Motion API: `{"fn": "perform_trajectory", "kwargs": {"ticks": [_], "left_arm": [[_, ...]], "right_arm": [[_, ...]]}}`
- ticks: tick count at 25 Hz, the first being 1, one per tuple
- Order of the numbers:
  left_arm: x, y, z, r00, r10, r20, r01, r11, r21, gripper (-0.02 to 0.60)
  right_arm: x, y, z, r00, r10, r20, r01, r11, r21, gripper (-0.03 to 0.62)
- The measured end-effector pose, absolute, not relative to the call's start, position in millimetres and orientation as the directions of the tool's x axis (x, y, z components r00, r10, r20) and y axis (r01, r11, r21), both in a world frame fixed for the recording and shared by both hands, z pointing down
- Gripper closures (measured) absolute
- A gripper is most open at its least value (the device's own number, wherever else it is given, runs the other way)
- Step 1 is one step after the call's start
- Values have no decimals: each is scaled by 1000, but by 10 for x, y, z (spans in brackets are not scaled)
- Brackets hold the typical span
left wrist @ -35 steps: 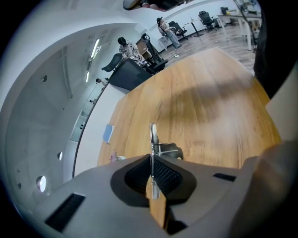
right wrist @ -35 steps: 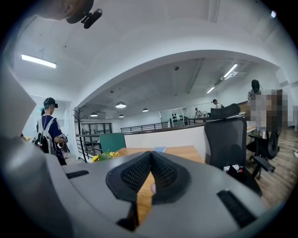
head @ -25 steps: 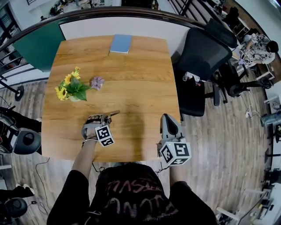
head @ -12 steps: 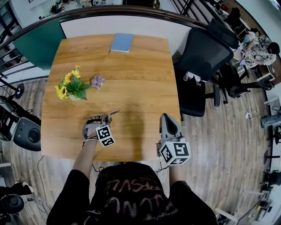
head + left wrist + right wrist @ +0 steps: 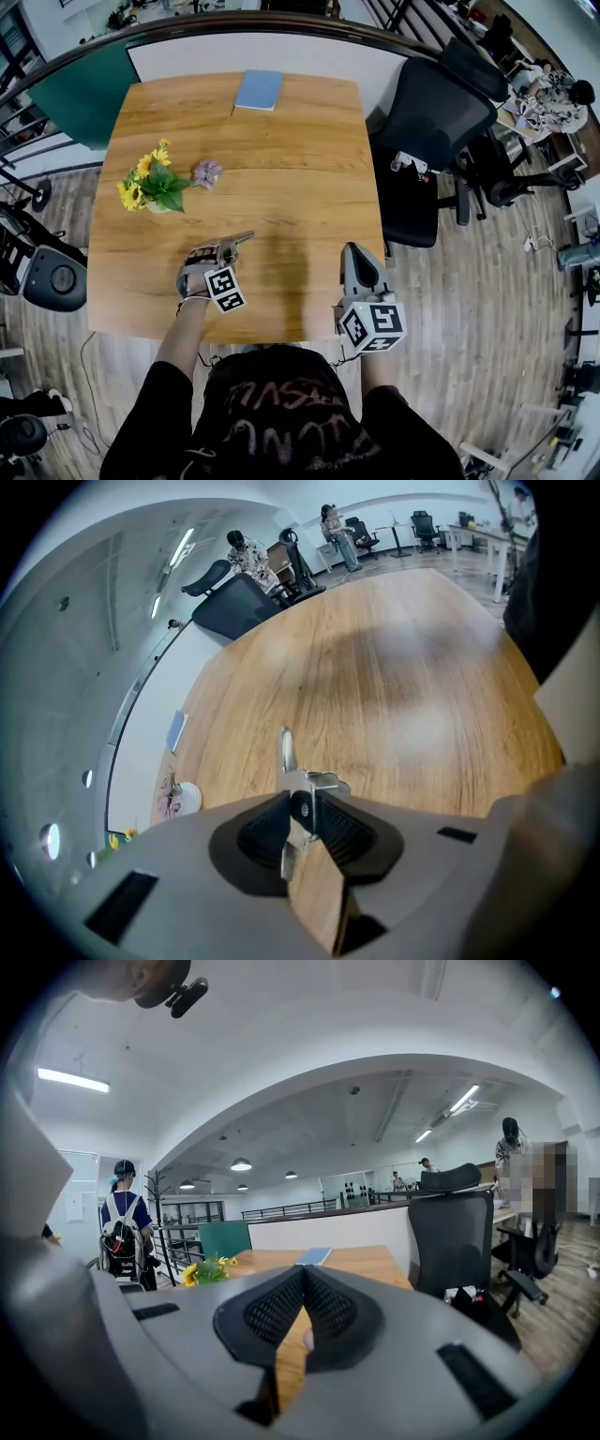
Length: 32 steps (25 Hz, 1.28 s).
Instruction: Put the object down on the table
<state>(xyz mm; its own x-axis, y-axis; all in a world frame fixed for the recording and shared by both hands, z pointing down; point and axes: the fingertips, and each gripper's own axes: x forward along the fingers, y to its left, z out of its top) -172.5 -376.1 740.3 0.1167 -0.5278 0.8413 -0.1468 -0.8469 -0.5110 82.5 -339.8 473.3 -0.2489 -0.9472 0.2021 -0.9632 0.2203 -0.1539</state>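
Note:
A small metal tool (image 5: 240, 238) with a thin bright blade (image 5: 286, 749) lies at the tip of my left gripper (image 5: 229, 247), low over the wooden table (image 5: 281, 178). It sits between the jaws, which are opening; a wedge of tabletop shows between the pads (image 5: 267, 832) and they no longer clamp it. My right gripper (image 5: 355, 250) hovers at the table's front right edge, pointing away from me. In the right gripper view its gripper (image 5: 302, 1274) is shut, the tips meeting with nothing in them.
A vase of sunflowers (image 5: 150, 187) and a purple paper flower (image 5: 206, 173) stand at the table's left. A blue book (image 5: 258, 91) lies at the far edge. A black office chair (image 5: 431, 122) stands to the right. People stand and sit farther off.
The metal tool's end has shifted slightly up and to the left at the left gripper's tip. Both grippers stay where they were.

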Motion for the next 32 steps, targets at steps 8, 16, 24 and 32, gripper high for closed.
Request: {"fn": "perform_trajectory", "kwargs": {"ticks": [8,16,24,32], "left_arm": [[-1726,-3731,7403,133,-491,861,-212,-863,-459,439],[-1675,-3692,7185,210,-498,841,-369,-837,-403,413],[-1787,-3648,6835,266,-571,777,-522,-763,-382,438],[-1814,-3689,6330,282,-690,666,-633,-656,-412,522]], "right_arm": [[826,-3374,4718,-244,-950,195,-964,216,-155,589],[780,-3349,4693,-263,-947,183,-958,234,-167,589],[725,-3340,4679,-287,-943,167,-950,257,-178,588],[652,-3337,4651,-320,-934,157,-939,291,-182,589]]}}
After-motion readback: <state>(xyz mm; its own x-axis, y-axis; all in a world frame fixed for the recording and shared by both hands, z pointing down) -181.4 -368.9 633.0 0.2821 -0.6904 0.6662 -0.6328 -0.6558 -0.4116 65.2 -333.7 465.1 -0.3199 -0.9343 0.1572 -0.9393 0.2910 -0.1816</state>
